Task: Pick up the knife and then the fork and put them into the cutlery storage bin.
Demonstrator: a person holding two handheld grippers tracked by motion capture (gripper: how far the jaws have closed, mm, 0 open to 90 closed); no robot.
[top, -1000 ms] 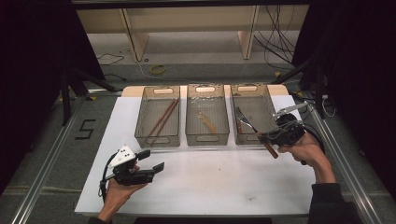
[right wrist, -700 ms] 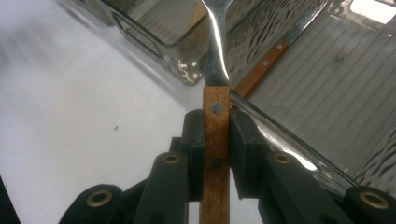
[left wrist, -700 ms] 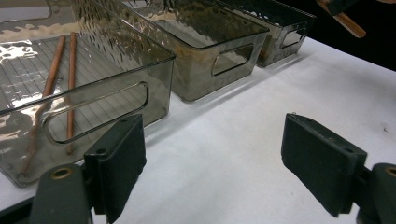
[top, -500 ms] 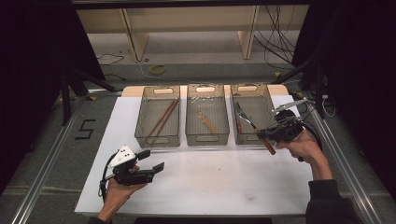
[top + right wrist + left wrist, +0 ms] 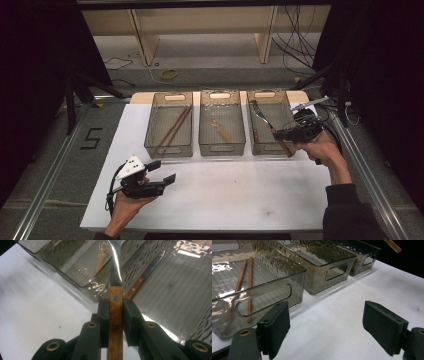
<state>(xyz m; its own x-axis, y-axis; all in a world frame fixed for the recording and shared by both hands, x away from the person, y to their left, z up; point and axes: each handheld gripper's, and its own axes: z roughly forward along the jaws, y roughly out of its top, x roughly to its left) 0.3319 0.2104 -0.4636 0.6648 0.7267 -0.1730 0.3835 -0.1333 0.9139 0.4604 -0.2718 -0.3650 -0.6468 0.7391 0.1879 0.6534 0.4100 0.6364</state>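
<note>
My right gripper (image 5: pixel 286 136) is shut on the wooden handle of a fork (image 5: pixel 262 117). It holds the fork tilted over the front of the right-hand smoked plastic bin (image 5: pixel 265 148). In the right gripper view the jaws (image 5: pixel 116 305) press on the handle (image 5: pixel 116 297) from both sides, and the metal neck rises beyond them. A wooden-handled knife (image 5: pixel 147 272) lies on that bin's floor. My left gripper (image 5: pixel 162 172) rests low near the table's front left, open, with nothing between its pads (image 5: pixel 274 327).
Three bins stand in a row at the back of the white table (image 5: pixel 225 195). The left bin (image 5: pixel 169 147) holds two brown chopsticks (image 5: pixel 174 127). The middle bin (image 5: pixel 222 146) holds a small pale utensil (image 5: pixel 221 130). Metal rails (image 5: pixel 45 185) run along both table sides.
The right hand has shifted slightly up and left with the fork, carrying it a bit farther over the right bin. The left hand has not moved.
</note>
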